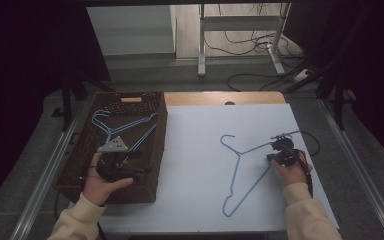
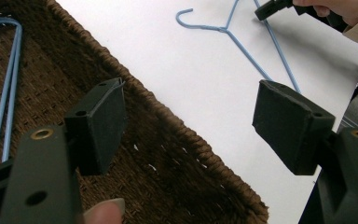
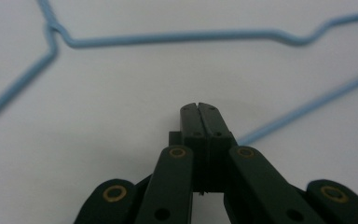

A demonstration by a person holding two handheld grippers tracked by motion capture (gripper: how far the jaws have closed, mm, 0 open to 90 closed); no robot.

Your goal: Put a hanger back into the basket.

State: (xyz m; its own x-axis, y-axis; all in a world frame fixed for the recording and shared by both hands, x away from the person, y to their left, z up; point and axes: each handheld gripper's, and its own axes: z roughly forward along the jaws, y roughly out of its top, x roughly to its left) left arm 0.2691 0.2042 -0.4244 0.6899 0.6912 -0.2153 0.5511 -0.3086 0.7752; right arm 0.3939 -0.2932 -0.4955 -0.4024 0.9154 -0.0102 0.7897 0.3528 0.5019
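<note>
Blue wire hanger on white table, closed right tool on its wire, open left tool over wicker basket.

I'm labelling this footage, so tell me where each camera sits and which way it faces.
High view: above the person's side, looking forward and down on the table; both forearms, left gripper over the basket, right gripper.
Left gripper view: rides the left gripper, jaws open, looking across the basket rim.
Right gripper view: rides the right gripper, jaws shut, looking low along the table.
All three share the hanger.
</note>
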